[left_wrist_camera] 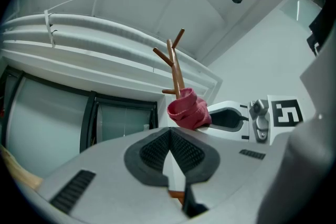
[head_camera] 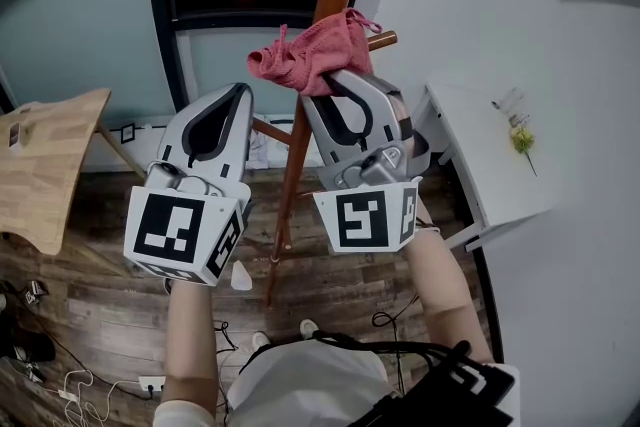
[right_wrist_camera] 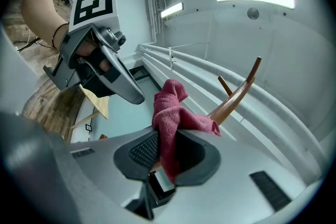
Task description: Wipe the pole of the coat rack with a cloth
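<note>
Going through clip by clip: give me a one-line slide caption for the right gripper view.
Right gripper shut on a red cloth, held at the coat rack's wooden pole.

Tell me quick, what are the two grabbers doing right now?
Left gripper: shut, holding nothing.
Right gripper: shut on the red cloth, up at the pole.

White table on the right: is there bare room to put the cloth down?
The white table is mostly bare beside a small yellow-green thing. The wooden table at left is mostly bare. The left tongs and right tongs crowd the pole.
</note>
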